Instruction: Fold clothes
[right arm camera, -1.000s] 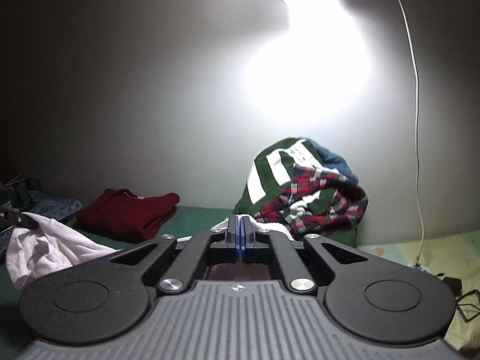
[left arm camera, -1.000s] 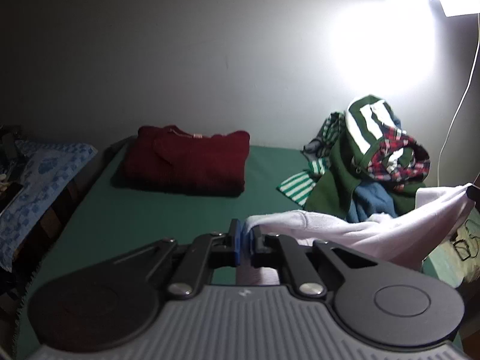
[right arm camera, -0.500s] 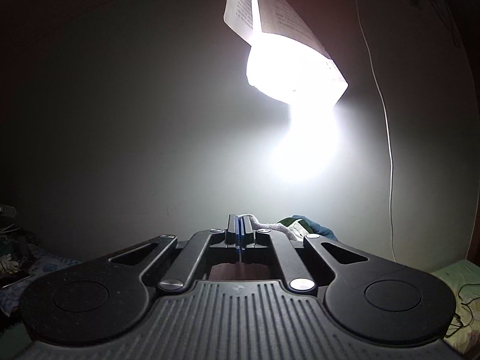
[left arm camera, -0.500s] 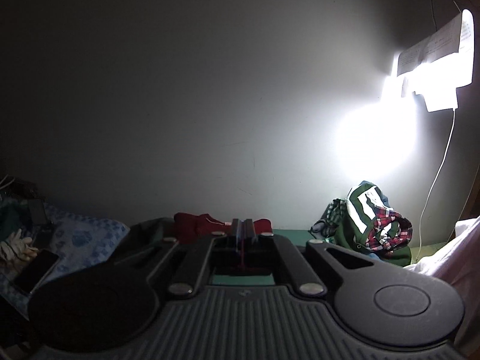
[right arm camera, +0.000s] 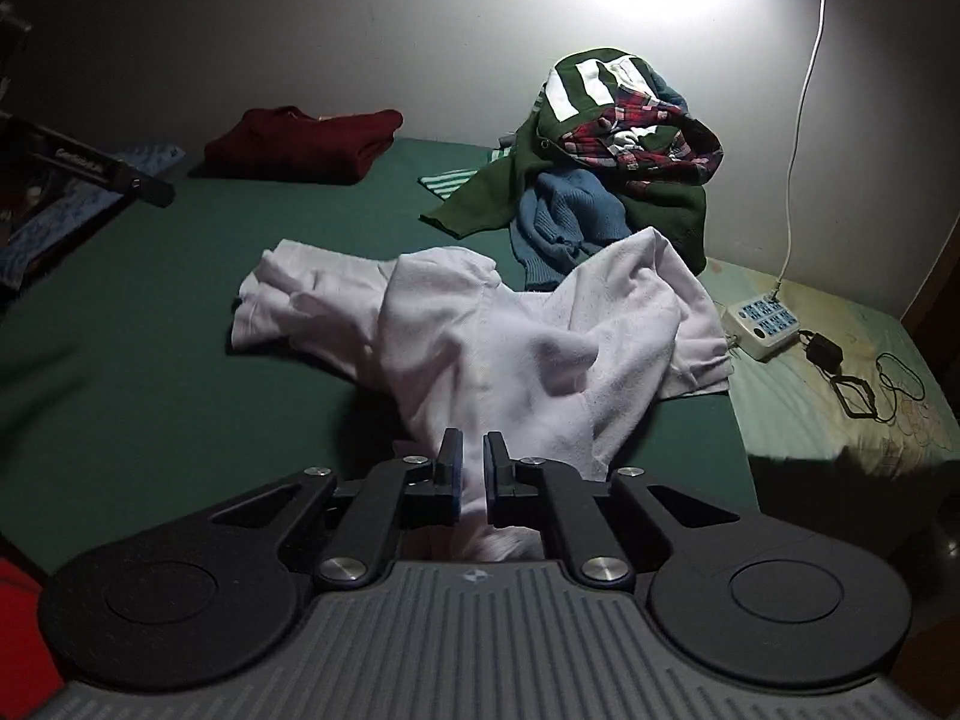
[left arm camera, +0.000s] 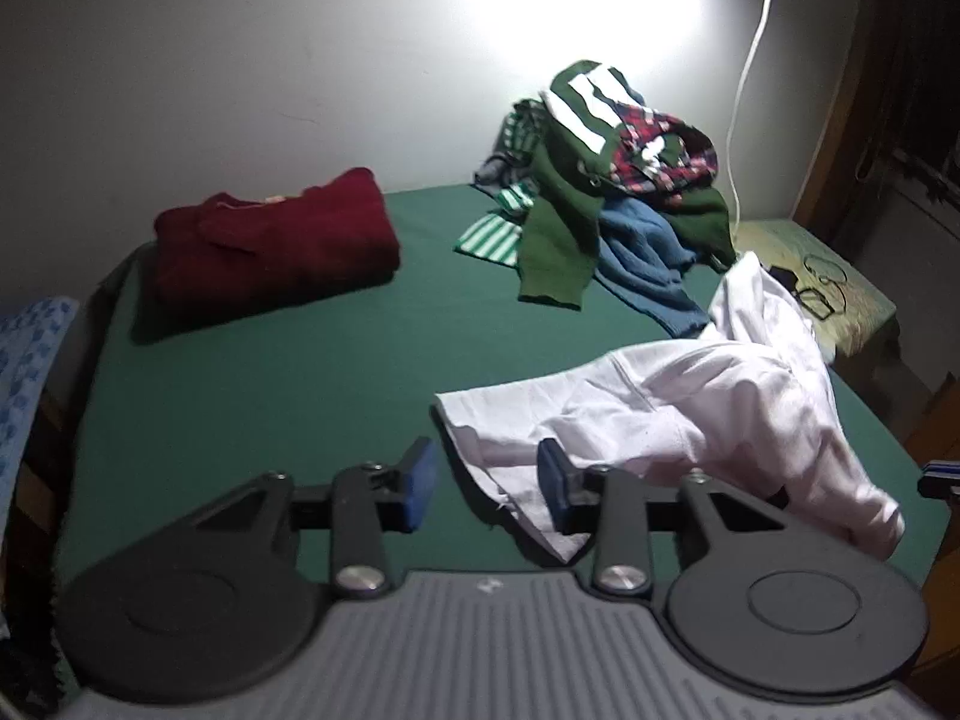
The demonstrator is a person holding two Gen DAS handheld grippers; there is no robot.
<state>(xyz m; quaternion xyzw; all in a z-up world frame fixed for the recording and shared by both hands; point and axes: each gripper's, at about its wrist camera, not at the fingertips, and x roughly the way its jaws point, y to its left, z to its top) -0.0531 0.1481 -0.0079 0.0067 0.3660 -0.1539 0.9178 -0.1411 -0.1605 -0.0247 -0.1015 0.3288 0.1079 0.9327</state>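
A white garment (left arm camera: 672, 414) lies crumpled on the green bed sheet (left arm camera: 270, 384); it also shows in the right wrist view (right arm camera: 498, 348). My left gripper (left arm camera: 487, 483) is open just above the sheet, with the garment's near left corner lying between its fingers. My right gripper (right arm camera: 473, 471) is partly open, its jaws a narrow gap apart, with a fold of the white garment lying between them. A pile of unfolded clothes (left arm camera: 606, 180), green, striped, plaid and blue, sits at the back right and also shows in the right wrist view (right arm camera: 606, 162).
A folded dark red sweater (left arm camera: 270, 240) lies at the back left of the bed. A power strip (right arm camera: 759, 324) with a white cable and a black charger (right arm camera: 822, 354) lie on the pale sheet to the right. A blue patterned cloth (left arm camera: 24, 372) is at the left.
Both grippers were shut on the white garment and swung it up toward the wall. Now they are down at the bed, the garment lies on the sheet and both have opened.
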